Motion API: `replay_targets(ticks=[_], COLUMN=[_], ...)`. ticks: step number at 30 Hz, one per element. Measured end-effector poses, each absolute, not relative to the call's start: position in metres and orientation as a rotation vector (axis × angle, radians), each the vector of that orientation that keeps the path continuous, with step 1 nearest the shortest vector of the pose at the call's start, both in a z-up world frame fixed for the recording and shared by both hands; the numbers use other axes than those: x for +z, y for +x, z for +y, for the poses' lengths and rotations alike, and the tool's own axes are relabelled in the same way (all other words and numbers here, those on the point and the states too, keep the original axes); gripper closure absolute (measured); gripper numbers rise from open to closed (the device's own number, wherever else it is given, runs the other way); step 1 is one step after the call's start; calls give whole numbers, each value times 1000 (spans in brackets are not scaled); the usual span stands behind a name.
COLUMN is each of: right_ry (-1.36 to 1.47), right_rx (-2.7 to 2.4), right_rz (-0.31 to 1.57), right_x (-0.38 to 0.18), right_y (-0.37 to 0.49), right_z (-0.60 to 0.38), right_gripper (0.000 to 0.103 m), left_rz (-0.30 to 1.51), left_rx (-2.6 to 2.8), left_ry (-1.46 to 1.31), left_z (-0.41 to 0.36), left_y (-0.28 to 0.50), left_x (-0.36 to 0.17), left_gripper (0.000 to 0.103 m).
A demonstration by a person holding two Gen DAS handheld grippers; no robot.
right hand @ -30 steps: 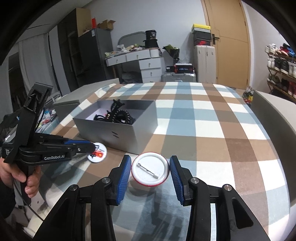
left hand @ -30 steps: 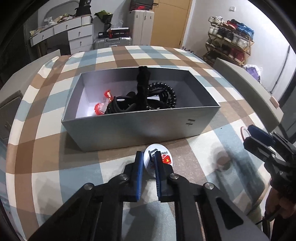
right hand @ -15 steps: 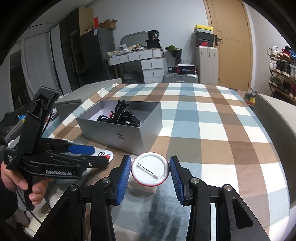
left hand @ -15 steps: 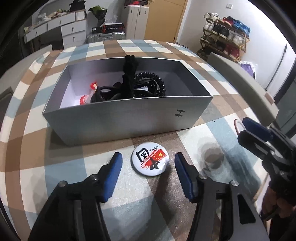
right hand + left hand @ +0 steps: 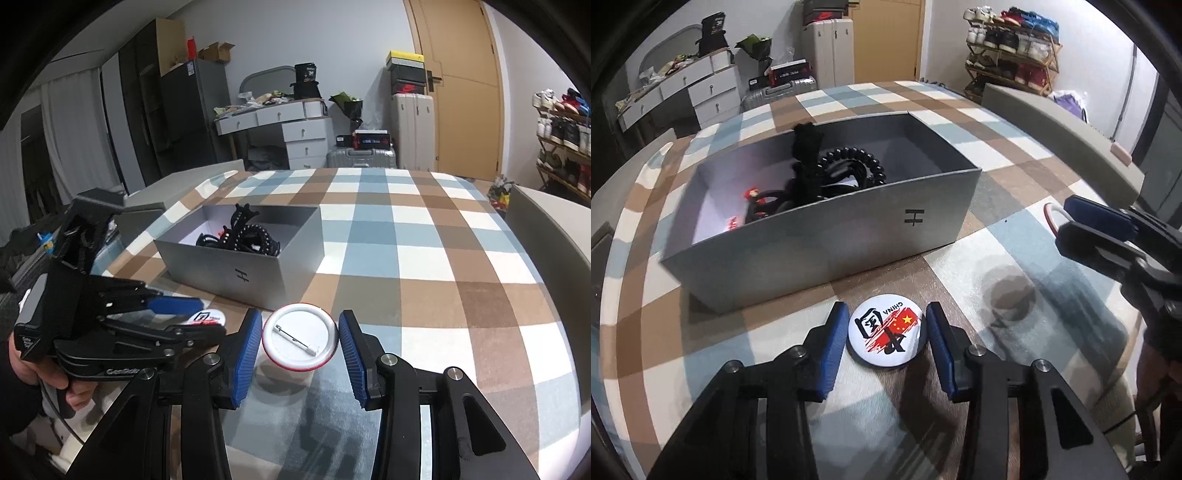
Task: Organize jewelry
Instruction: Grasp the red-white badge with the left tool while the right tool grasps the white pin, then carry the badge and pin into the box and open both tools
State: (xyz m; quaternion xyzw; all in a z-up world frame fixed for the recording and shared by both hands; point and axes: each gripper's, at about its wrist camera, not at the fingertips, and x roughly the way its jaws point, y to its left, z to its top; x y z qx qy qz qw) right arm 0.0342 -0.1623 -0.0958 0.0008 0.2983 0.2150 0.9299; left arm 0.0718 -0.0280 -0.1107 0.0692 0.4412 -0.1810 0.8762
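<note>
It was a lived-in home: a shoe rack (image 5: pixel 1012 48) far right, suitcases (image 5: pixel 412 125) by the door (image 5: pixel 461 85), a cluttered dresser (image 5: pixel 280 129) far left.

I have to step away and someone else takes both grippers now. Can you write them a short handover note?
Left gripper: jaws closing around the face-up China badge, which looks still on the checked cloth.
Right gripper: shut on the red-rimmed badge, pin side up, held above the cloth.
Done: black beads and hair pieces already lie in the grey box.
Left: both badges probably go into the box.
</note>
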Motion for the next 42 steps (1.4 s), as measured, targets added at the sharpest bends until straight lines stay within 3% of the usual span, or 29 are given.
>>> replay_targets(ticks=[15, 42], right_ry=[91, 139], right_rx=[580, 624], right_rz=[527, 611], right_x=[-50, -67], right_y=[71, 146], right_z=[-138, -105], right_gripper=[61, 61], left_rz=[727, 795], left_rx=[-343, -372], left_ry=[-26, -130], left_z=[21, 43], left_y=[84, 147], left_x=[-37, -66], left_gripper=[66, 66])
